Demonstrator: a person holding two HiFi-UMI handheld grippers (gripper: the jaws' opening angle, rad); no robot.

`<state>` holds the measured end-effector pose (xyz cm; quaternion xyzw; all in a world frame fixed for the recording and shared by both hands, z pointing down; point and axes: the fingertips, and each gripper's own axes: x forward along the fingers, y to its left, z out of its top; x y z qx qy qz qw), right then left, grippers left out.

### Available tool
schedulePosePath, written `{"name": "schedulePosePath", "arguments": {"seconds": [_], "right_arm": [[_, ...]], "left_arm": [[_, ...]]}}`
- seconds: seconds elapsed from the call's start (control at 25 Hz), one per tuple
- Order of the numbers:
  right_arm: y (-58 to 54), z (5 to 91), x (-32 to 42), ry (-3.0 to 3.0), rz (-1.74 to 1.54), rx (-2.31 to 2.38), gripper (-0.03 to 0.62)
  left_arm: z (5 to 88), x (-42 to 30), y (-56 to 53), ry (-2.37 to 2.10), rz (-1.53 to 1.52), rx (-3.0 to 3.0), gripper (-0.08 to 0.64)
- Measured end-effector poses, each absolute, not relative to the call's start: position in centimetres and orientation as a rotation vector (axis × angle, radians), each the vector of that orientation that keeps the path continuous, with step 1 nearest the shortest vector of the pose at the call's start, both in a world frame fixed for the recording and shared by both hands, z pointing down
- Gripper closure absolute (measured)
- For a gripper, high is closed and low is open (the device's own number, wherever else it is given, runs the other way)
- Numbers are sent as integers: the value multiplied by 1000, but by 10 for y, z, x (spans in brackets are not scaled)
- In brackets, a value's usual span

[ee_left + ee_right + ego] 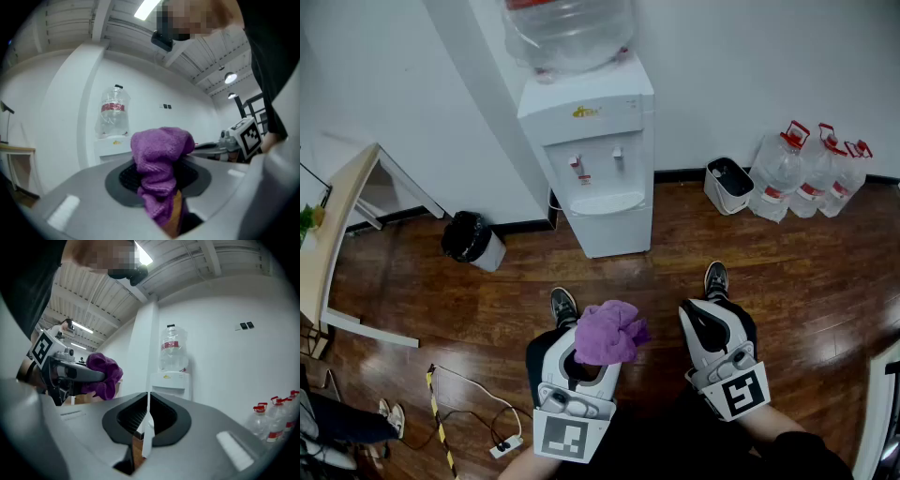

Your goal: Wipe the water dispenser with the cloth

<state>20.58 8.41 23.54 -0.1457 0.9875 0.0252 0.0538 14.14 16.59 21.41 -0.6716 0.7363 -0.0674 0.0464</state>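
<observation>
Head view: purple cloth (pixel 609 332) clamped in left gripper (pixel 586 354), apart from water dispenser (pixel 595 159).
Bunched upward between the left jaws, pinched tight; held over the wooden floor (pixel 441 291), well short of the white dispenser standing at the wall with a clear bottle (pixel 570 33) on top. Right gripper (pixel 705 317) beside it, jaws pressed together and empty. Black bin (pixel 471 240) left of the dispenser, white basket (pixel 728 185) and three spare jugs (pixel 814 169) right.

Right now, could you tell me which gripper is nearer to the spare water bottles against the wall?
The right gripper. The spare water bottles stand ahead and to its right; the left gripper, holding the purple cloth, is farther left.
</observation>
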Motion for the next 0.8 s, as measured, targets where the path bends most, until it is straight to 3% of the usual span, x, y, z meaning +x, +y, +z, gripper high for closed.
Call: {"name": "schedulePosePath", "arguments": {"seconds": [0.28,0.4,0.56,0.68,0.8], "right_arm": [[52,195,181,2981,306,-328,583],[33,173,164,3023,444,-182,473],[39,150,147,2958,929,287,353],[57,139,143,2863,1103,639,306],[66,126,135,2811,1065,864,277]], "left_arm": [[169,137,142,2112,-195,-2120,390],[149,122,121,2083,19,-2391,390],[120,114,87,1742,251,-2897,390],[116,118,70,1517,393,-3217,388],[115,134,53,1256,524,-3460,387]]}}
